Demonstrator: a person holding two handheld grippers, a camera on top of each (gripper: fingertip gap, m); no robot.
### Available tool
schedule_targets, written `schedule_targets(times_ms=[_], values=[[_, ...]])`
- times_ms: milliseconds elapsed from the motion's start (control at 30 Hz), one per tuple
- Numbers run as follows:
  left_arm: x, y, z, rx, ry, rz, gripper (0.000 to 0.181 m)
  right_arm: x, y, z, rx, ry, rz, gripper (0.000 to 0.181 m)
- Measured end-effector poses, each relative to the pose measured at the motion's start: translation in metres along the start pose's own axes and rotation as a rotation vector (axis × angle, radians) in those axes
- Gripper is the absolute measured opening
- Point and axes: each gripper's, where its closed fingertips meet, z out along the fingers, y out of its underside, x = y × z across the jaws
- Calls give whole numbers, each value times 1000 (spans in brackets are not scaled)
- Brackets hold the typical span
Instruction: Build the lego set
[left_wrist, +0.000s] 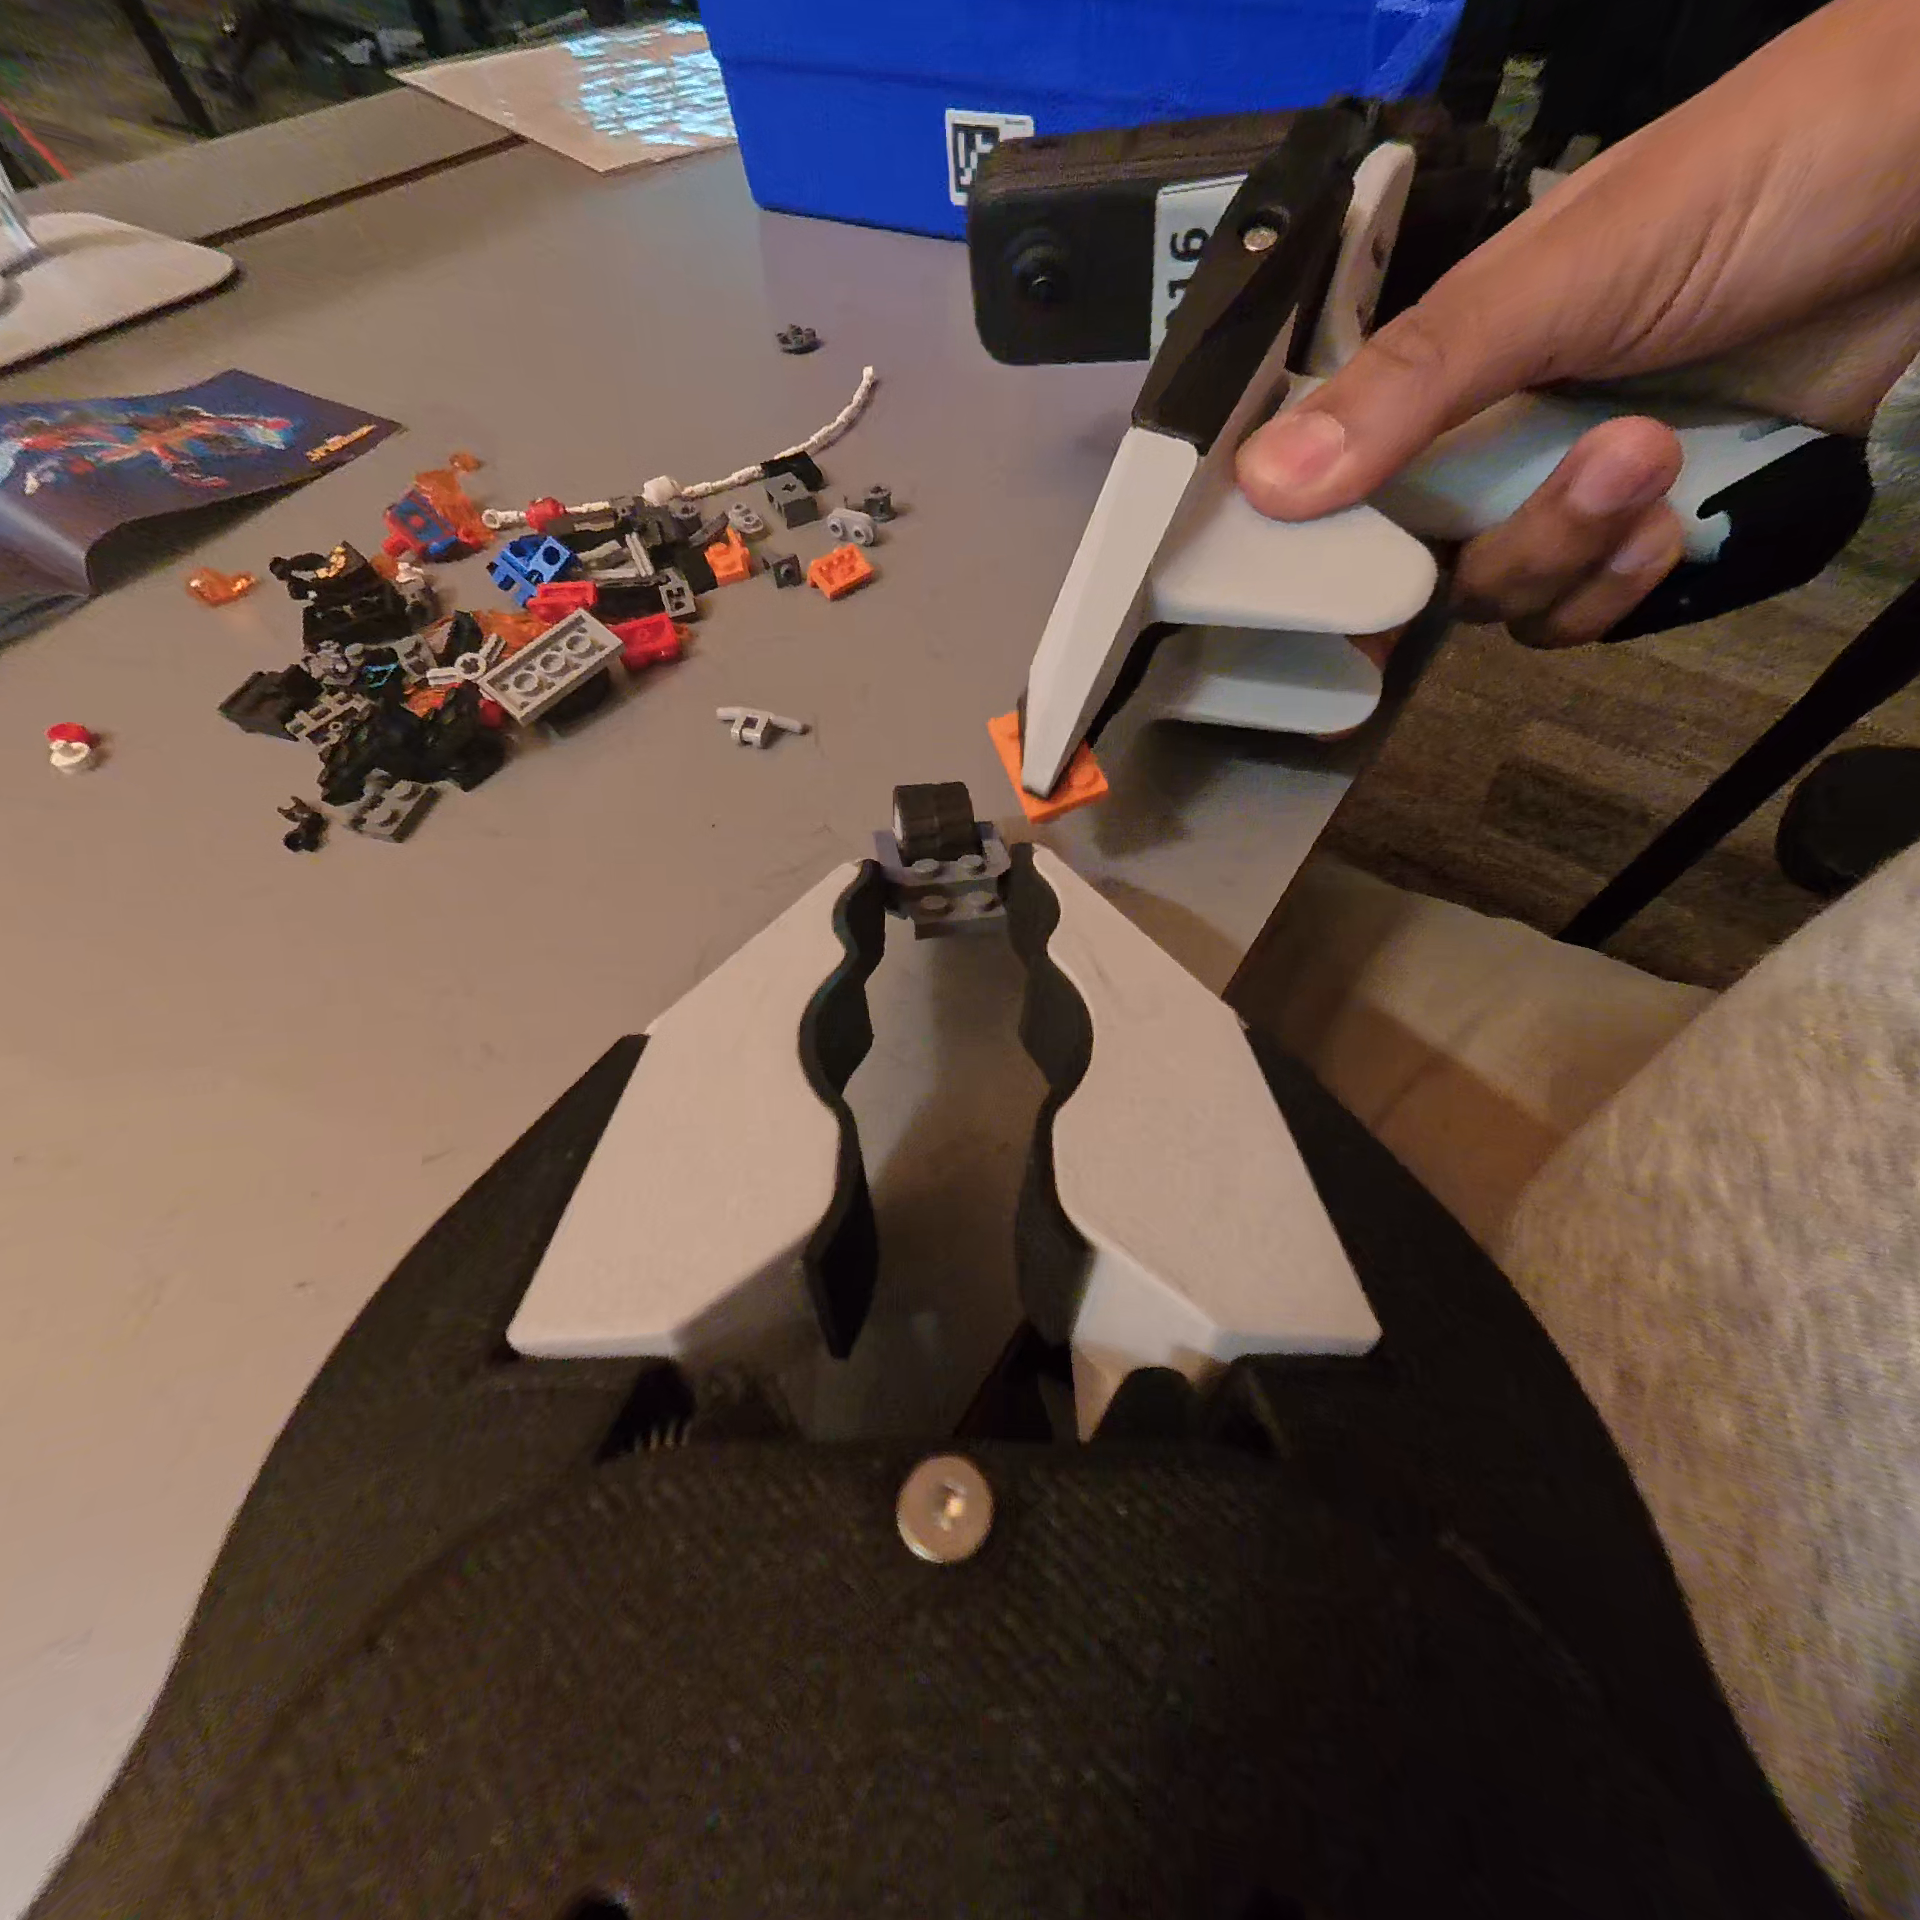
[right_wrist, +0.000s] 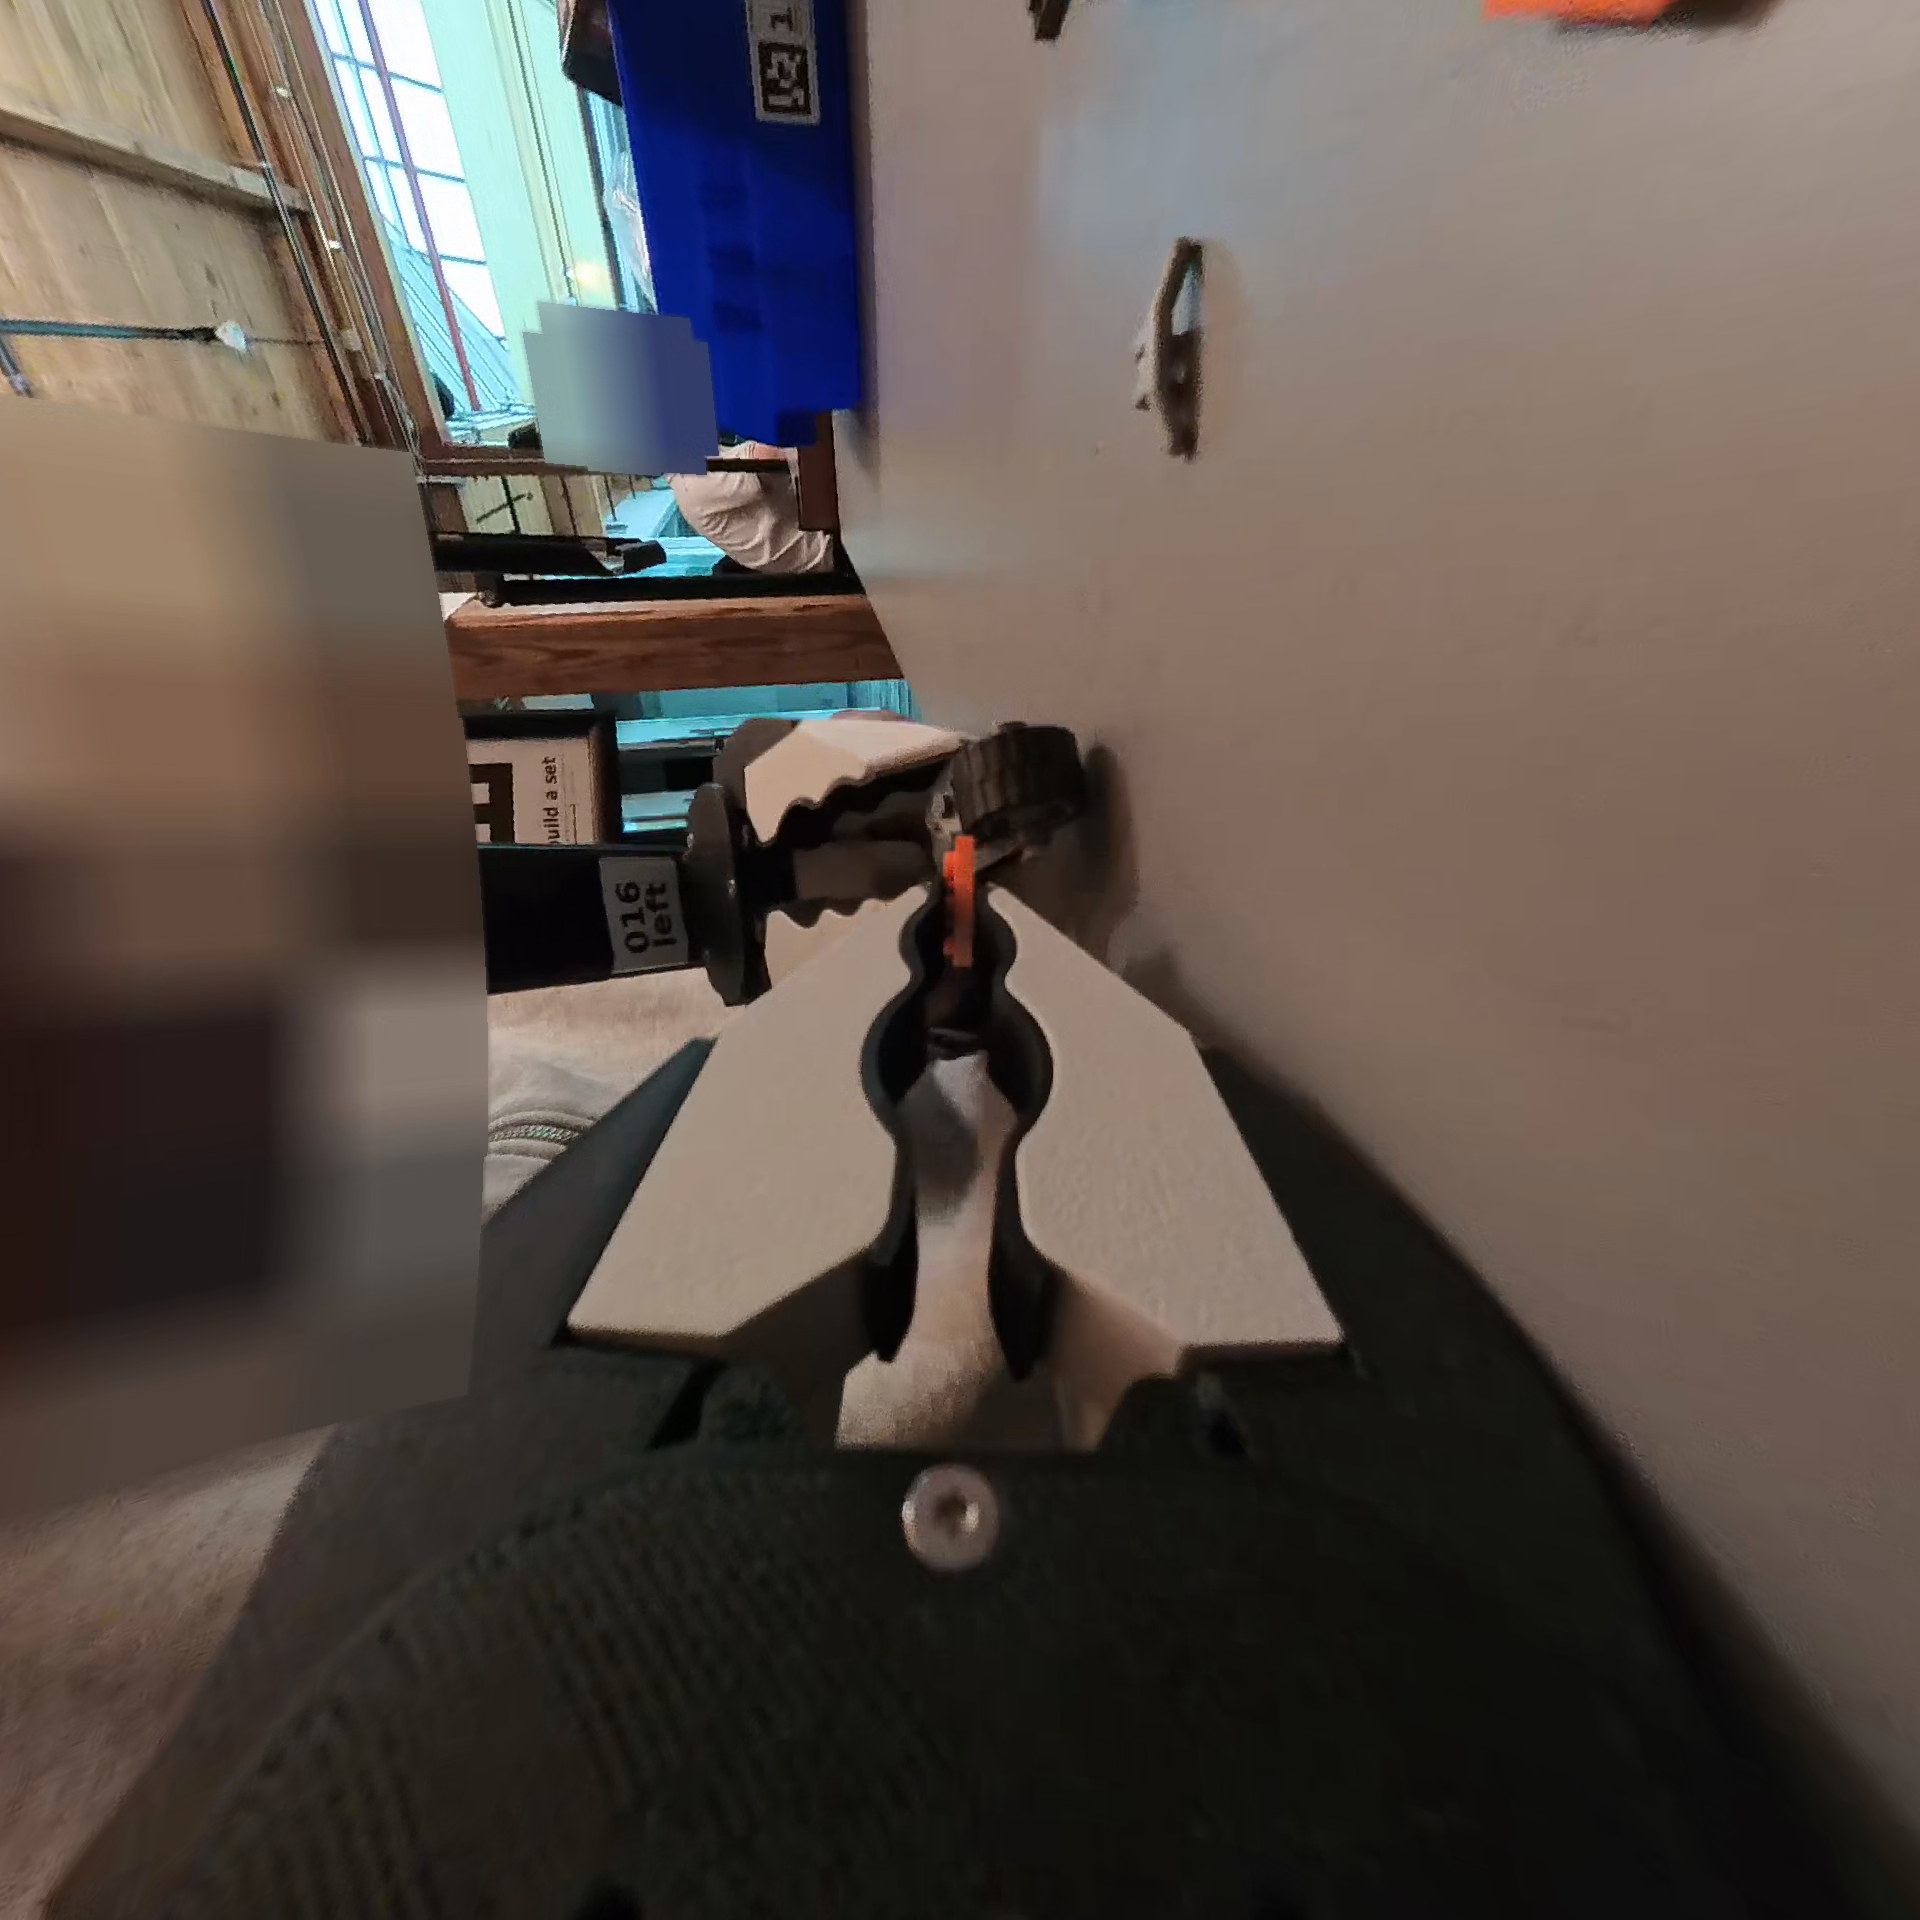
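My left gripper (left_wrist: 943, 878) is shut on a small grey brick piece (left_wrist: 943, 883) with a black wheel (left_wrist: 932, 818) on its far end, low over the grey table (left_wrist: 582, 312). My right gripper (right_wrist: 958, 914) is shut on a flat orange plate (right_wrist: 958, 894), held edge-on. In the left wrist view the right gripper (left_wrist: 1049, 774) is held by a hand (left_wrist: 1621, 312) and grips the orange plate (left_wrist: 1075, 795) just right of the wheel. In the right wrist view the left gripper (right_wrist: 935, 800) with the wheel (right_wrist: 1023, 779) sits just beyond the plate.
A heap of loose bricks (left_wrist: 499, 623) lies on the table's left. A booklet (left_wrist: 156, 457) lies farther left, a blue bin (left_wrist: 987, 94) stands at the back. A small grey part (left_wrist: 756, 722) lies alone near the heap. The table edge (left_wrist: 1299, 883) runs on the right. Left and right tips are no more than a few centimetres apart.
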Motion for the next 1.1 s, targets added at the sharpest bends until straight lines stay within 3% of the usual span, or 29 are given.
schedule_targets(times_ms=[267, 867, 933, 1100], values=[[0, 0, 0, -1, 6, -7, 27, 12, 2, 7, -73, 112, -34, 3], [-1, -1, 0, 19, -31, 21, 26, 15, 3, 8, -46, 132, 62, 3], [-15, -2, -4, 35, -118, 5, 25, 24, 4, 0, -60, 235, -1, 3], [-15, -1, -6, 31, -62, -54, 26, 25, -3, -15, 27, 194, 9, 3]])
